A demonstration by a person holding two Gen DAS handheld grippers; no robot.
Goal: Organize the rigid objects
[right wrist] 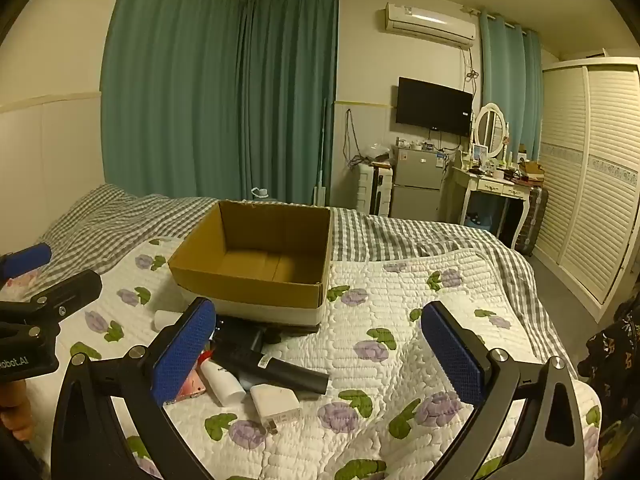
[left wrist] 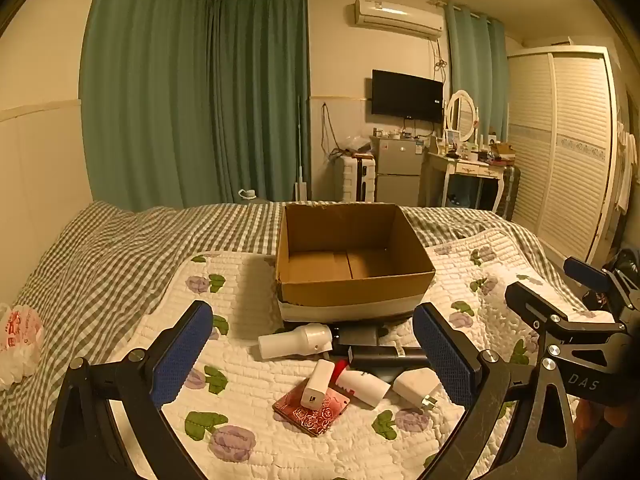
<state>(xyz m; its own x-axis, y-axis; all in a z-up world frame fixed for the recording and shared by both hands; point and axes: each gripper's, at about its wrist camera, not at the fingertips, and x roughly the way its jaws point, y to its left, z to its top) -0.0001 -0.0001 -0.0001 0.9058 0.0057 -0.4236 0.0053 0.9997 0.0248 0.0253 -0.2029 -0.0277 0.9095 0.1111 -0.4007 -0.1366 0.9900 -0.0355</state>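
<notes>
The cardboard box (left wrist: 352, 264) sits open on the flowery quilt (left wrist: 248, 292). Just in front of the box lies a pile of small things (left wrist: 344, 364). The left gripper (left wrist: 316, 352) and the right gripper (right wrist: 320, 352) are both wide open, holding nothing.

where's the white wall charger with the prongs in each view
Left wrist view: the white charger lies lower centre-right on the quilt, just left of the right-side blue pad, prongs toward the camera.
Right wrist view: the same charger lies lower centre-left, right of the left-side blue pad, below the black cylinder.
Shared landmark: the open cardboard box just behind the pile.
</notes>
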